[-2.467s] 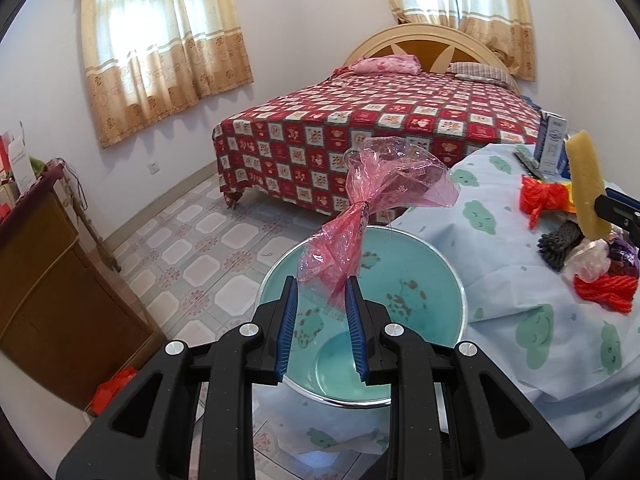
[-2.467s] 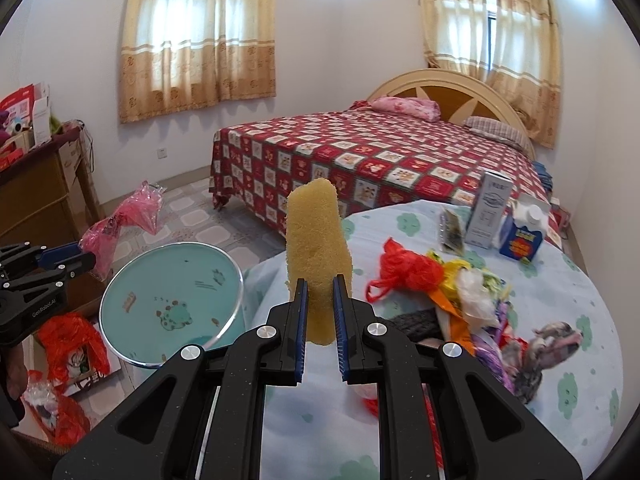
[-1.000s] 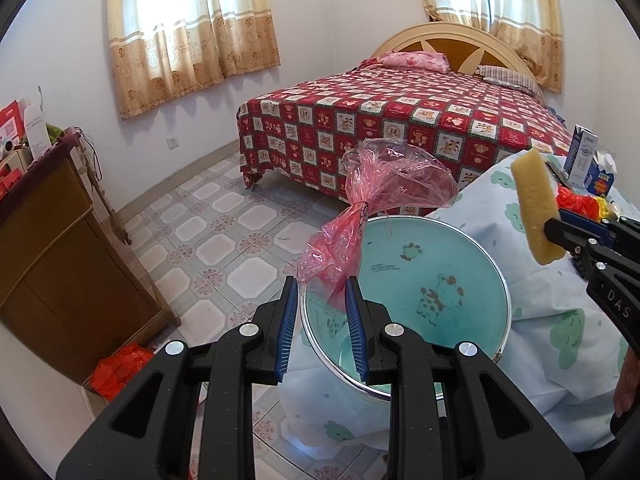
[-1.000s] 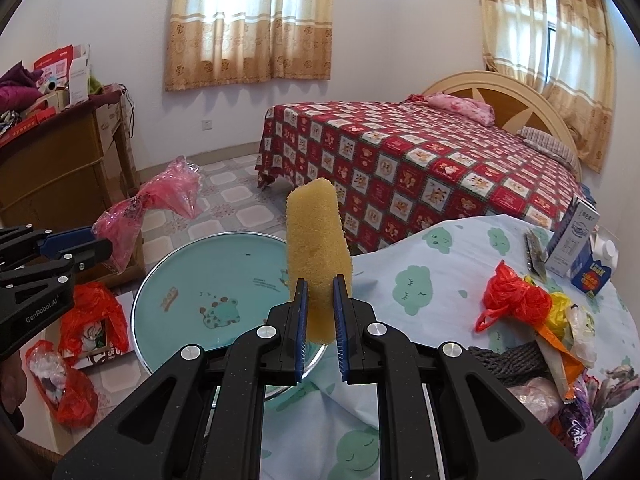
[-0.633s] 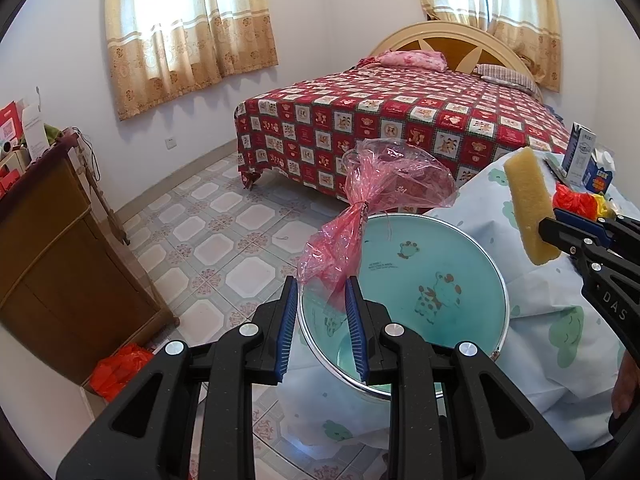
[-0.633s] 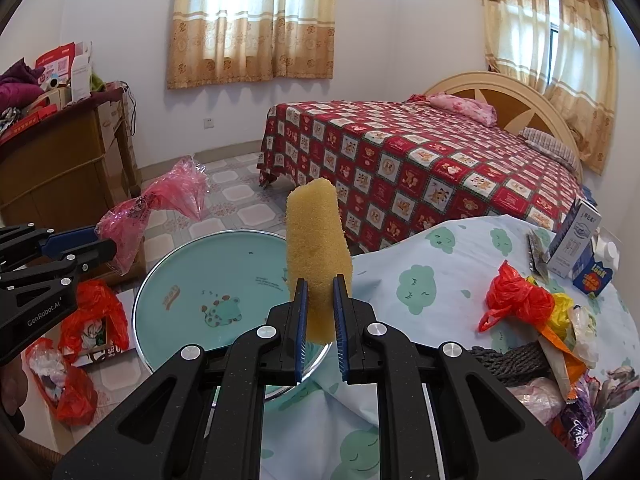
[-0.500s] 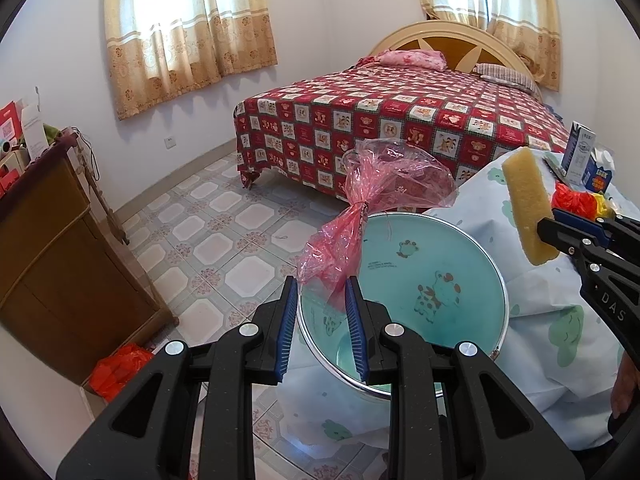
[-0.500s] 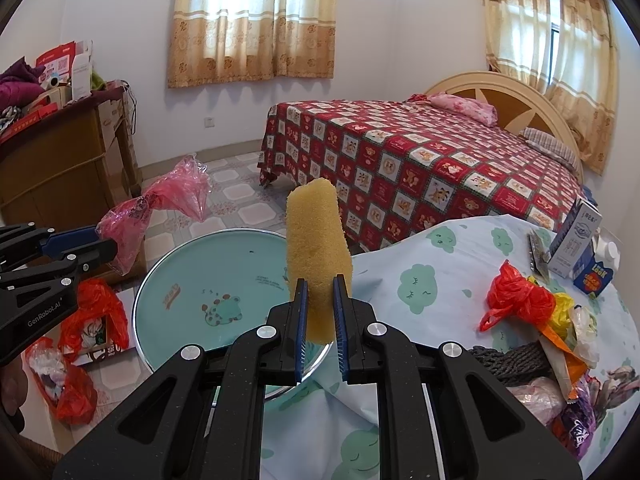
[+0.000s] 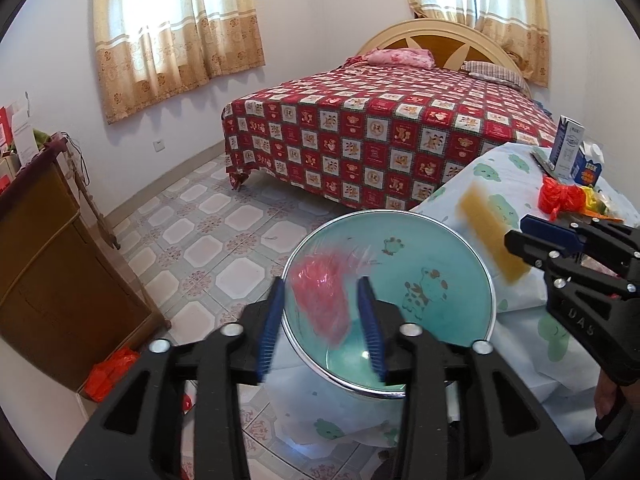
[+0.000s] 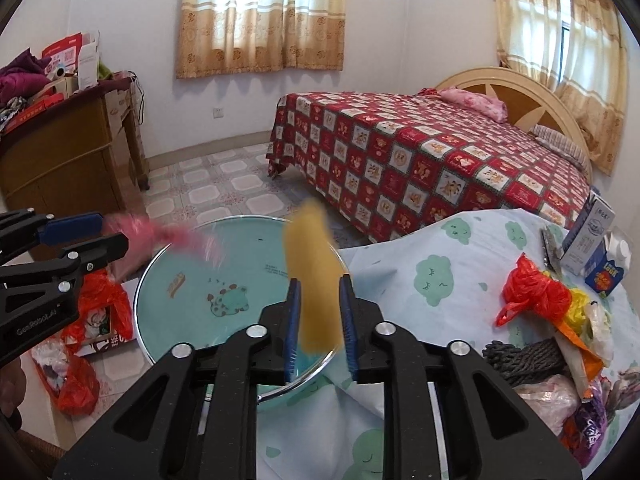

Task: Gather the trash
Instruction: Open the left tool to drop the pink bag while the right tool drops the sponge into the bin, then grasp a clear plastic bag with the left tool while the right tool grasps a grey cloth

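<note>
Both claws, left (image 9: 322,326) and right (image 10: 319,328), have just been opening, pads clear of the blurred, dropping pink bag (image 9: 322,300) and yellow sponge (image 10: 316,280), so I should hold steady over the basin (image 9: 452,248) until each lands inside.

A bedroom with plain white walls (image 9: 320,8) and daylight coming through two windows hung with beige, patterned curtains (image 9: 172,32), drawn but glowing. A bed (image 9: 380,136) stands against the far wall under a rounded wooden headboard (image 9: 436,40), covered by a red checked bedspread with small picture squares; a pink pillow (image 9: 400,56) and a striped one (image 9: 494,70) lie at its head. The floor (image 9: 208,240) is tiled in pale octagons with small patterned insets. Along the left wall stands a brown wooden cabinet (image 10: 60,152), its top crowded with boxes and cloth. A wall socket (image 10: 218,111) sits low beneath the window.
</note>
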{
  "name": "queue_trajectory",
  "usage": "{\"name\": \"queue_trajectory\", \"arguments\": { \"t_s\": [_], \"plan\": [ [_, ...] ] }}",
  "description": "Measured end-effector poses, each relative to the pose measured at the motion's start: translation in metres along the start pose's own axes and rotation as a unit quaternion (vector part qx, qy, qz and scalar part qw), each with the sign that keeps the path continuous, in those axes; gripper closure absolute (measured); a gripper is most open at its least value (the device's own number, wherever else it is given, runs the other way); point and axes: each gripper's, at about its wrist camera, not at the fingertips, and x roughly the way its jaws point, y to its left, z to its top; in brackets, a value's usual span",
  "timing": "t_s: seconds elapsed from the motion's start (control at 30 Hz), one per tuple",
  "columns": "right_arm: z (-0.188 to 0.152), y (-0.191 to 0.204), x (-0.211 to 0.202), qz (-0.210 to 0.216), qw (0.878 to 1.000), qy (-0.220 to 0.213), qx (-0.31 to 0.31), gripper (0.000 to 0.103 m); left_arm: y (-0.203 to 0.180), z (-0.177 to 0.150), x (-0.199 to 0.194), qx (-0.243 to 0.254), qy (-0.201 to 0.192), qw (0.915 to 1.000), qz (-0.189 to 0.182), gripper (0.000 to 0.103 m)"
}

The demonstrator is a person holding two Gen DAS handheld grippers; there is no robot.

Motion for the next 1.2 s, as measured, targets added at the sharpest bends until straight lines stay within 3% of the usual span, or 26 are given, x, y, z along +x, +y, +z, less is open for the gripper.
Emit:
{"name": "queue_trajectory", "arguments": {
  "t_s": [0.4,0.6,0.83,1.2],
  "plan": [
    [-0.012,-0.015,-0.019,-0.017,1.0,-0.005,0.016,0.066,-0.009,-0.008,0.005,0.006,0.008,0.9999,0.004,0.032],
    [-0.035,-0.055,-0.061,-0.069,0.997,-0.018,0.04,0.06,-0.031,-0.024,0.015,0.028,0.03,0.9991,-0.011,0.032],
    [-0.092,-0.122,-0.114,-0.144,0.986,-0.013,0.088,0.059,-0.054,-0.036,0.011,0.054,0.03,0.9978,-0.023,0.032],
    [-0.159,-0.216,-0.157,-0.234,0.953,0.003,0.192,0.059,-0.131,-0.029,-0.006,0.108,-0.005,0.9921,-0.064,0.032]
  ]
}}
